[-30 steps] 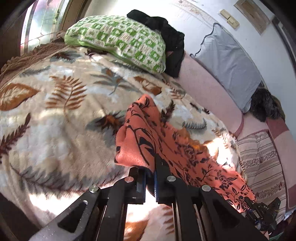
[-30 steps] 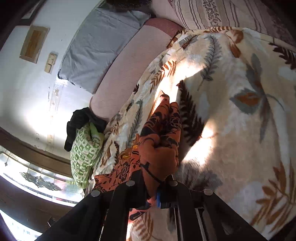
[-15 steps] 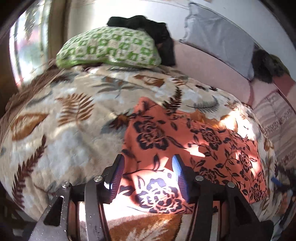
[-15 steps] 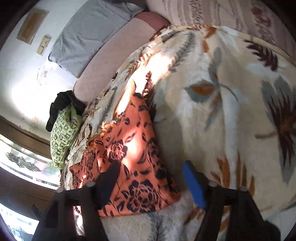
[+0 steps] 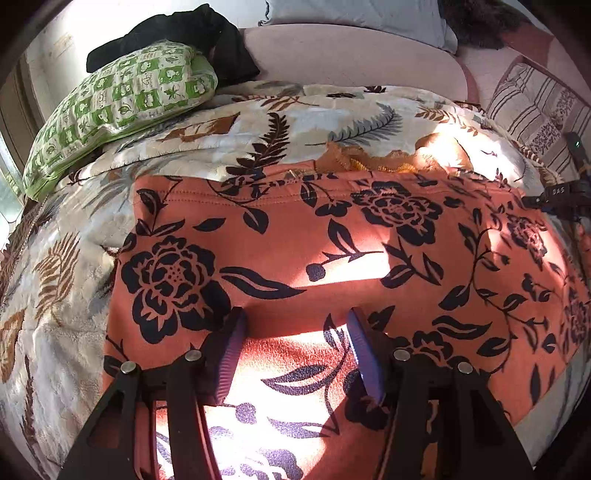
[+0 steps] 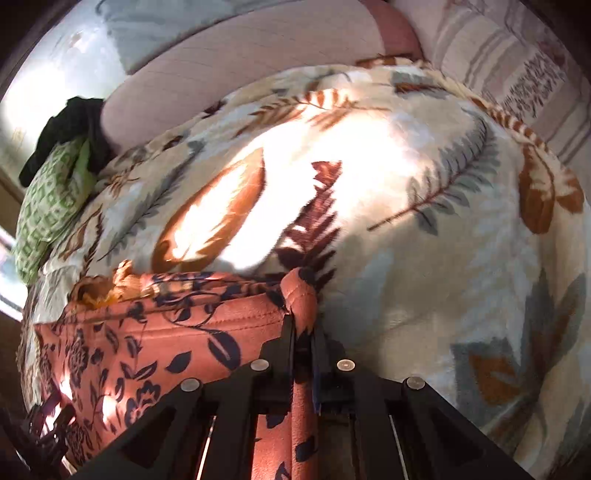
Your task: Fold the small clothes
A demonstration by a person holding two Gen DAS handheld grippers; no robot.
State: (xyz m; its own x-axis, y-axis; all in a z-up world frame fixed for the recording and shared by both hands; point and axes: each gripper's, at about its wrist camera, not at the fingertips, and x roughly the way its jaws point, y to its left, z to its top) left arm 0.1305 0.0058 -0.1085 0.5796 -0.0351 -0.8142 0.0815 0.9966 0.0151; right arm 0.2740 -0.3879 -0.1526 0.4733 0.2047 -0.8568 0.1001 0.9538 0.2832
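Note:
An orange garment with black flowers (image 5: 332, 251) lies spread flat on the leaf-print blanket (image 5: 332, 114). My left gripper (image 5: 295, 343) is open, low over the garment's near edge, its blue-padded fingers (image 5: 231, 350) straddling the cloth. My right gripper (image 6: 304, 332) is shut on the garment's far right corner (image 6: 299, 291), which bunches up between the jaws. The garment (image 6: 147, 343) stretches to the left in the right wrist view. The right gripper's body shows at the right edge of the left wrist view (image 5: 561, 203).
A green checked pillow (image 5: 114, 107) and a black cloth (image 5: 192, 33) lie at the far left of the bed. A pink cushion (image 5: 351, 55) and a grey pillow (image 5: 351, 11) run along the back. A striped cushion (image 5: 535, 107) sits at the right.
Both grippers let go of the garment and it dropped flat. My left gripper has lowered over its near edge, open. My right gripper has since closed on the far right corner.

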